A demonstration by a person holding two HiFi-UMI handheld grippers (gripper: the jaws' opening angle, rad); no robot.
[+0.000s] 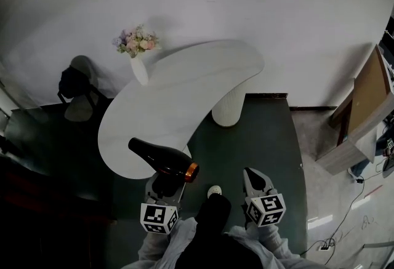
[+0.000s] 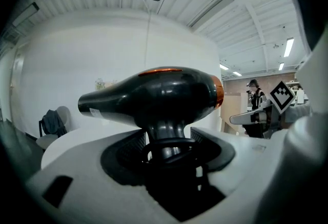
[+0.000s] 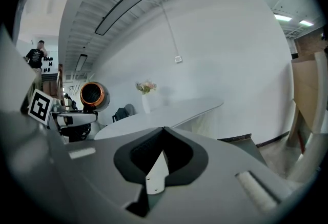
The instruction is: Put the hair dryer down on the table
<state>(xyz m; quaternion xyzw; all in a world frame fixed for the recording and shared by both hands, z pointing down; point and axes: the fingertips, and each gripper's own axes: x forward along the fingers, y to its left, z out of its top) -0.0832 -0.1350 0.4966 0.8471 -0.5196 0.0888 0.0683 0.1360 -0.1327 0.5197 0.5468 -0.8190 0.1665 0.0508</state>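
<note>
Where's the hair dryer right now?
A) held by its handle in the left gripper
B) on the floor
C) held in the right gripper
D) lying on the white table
A: in the left gripper view, the left gripper has its jaws clamped on the handle of the hair dryer, whose barrel sits above them. The right gripper is shut with nothing in it.

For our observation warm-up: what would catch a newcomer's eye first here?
The black hair dryer with an orange ring, gripped by its handle in the left tool above the near end of the curved white table. A vase of flowers stands at the table's far left edge.
</note>
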